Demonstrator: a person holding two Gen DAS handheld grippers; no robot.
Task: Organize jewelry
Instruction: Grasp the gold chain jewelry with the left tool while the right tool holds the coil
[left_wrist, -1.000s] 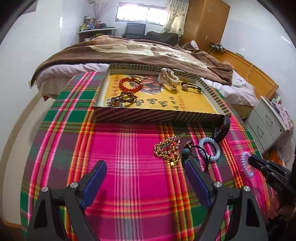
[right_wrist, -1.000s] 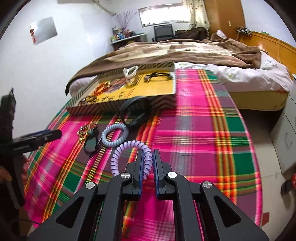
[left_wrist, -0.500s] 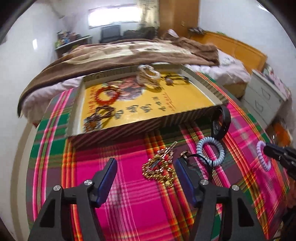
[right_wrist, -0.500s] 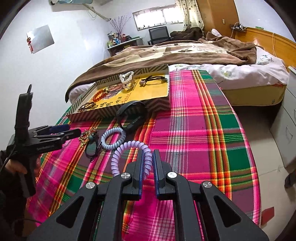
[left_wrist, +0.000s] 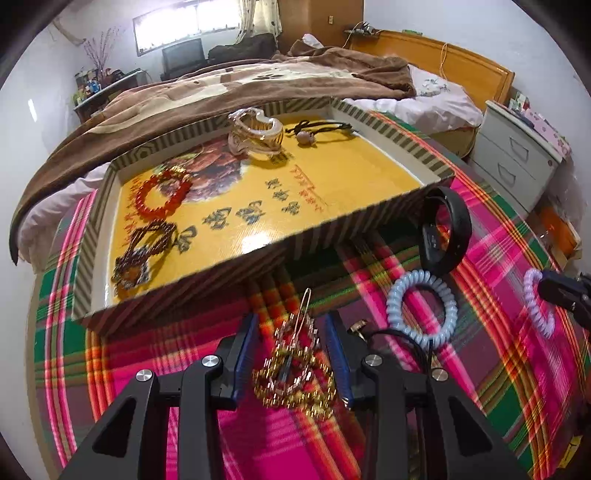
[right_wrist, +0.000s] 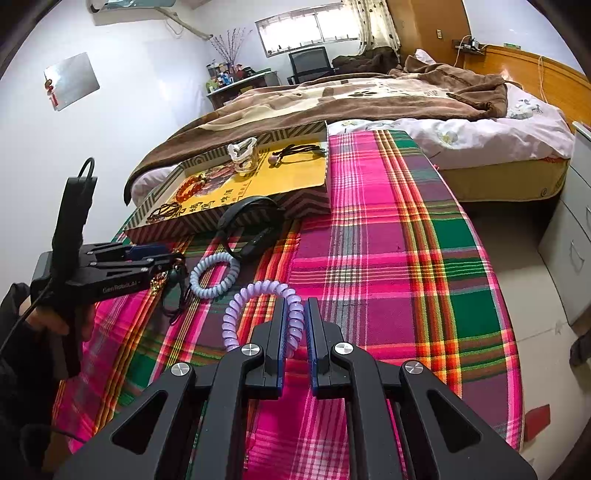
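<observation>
Left tool (left_wrist: 291, 354) brought down over the gold hair ornament (left_wrist: 295, 373) on the plaid surface (left_wrist: 258, 443), jaws just closing around it, not yet clenched. Right tool (right_wrist: 295, 325) clamped on the purple coil tie (right_wrist: 258, 306). Both seemingly bound for the tray (left_wrist: 332, 236).

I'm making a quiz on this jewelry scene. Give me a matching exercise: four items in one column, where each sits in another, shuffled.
Items:
1. red bead bracelet
2. purple coil hair tie
3. gold hair clip
4. black wristband

Places:
A. between the left hand-held gripper's jaws
B. in the yellow tray
C. clamped in the right hand-held gripper
D. on the cloth, against the tray's wall

Pairs: 1-B, 2-C, 3-A, 4-D
</observation>
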